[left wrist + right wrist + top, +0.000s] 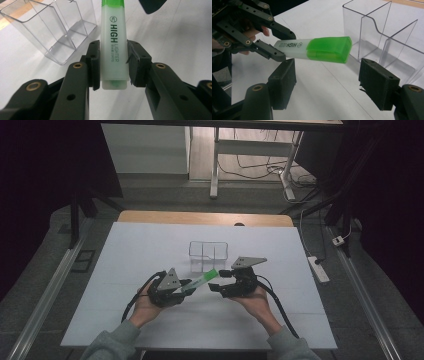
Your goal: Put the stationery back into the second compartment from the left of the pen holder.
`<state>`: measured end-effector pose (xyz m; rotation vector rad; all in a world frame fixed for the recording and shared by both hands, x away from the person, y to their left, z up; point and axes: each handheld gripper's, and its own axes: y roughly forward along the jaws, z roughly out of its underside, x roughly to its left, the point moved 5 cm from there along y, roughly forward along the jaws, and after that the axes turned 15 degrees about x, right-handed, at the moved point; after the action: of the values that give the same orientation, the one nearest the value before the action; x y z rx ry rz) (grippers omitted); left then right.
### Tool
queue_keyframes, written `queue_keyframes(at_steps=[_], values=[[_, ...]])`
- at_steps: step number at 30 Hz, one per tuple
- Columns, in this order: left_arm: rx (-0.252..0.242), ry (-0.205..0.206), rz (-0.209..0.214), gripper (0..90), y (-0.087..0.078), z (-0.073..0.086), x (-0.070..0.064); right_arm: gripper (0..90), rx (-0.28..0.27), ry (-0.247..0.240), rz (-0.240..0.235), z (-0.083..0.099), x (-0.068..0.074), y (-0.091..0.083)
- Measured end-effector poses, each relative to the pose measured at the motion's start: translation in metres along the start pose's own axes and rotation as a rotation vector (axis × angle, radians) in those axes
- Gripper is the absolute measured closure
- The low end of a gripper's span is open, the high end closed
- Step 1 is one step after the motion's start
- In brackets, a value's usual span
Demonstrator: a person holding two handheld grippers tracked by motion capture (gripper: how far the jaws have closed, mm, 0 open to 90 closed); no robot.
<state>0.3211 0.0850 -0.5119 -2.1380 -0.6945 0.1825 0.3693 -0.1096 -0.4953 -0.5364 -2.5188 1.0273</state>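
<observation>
- I'm holding the left tool [186,285] clamped on the pale barrel of the highlighter [202,280], its jaws pinching both flat sides near the tail end, just above the white worktop [125,270].
- The highlighter is pointing rightward, its green cap [329,49] hanging in the air between the two tools.
- I'm bringing the right tool [327,85] in with its jaws spread wide, either side of the cap but not touching it.
- I reckon this is the uncapping step: next I'm needing to close squarely on the cap, then pull straight off along the barrel.
- The clear organiser [208,255] is standing just behind, empty as far as I can see.
</observation>
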Motion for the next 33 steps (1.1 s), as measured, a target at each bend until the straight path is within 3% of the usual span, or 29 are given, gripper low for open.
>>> queue_keyframes(at_steps=[15,21,26,33], values=[[0.008,0.019,-0.021,65.4,0.014,-0.004,-0.01,35.7,-0.015,0.039,-0.024,-0.001,0.002,0.006],[0.031,0.027,-0.029,65.4,0.022,-0.005,-0.013,44.3,-0.041,0.05,-0.029,-0.002,0.001,0.005],[0.061,0.056,-0.063,65.3,0.029,-0.007,-0.017,53.7,-0.048,0.045,-0.06,-0.003,0.004,0.008],[0.059,0.046,-0.057,64.5,0.033,-0.007,-0.016,68.3,-0.077,0.018,-0.109,-0.006,0.01,0.005]])
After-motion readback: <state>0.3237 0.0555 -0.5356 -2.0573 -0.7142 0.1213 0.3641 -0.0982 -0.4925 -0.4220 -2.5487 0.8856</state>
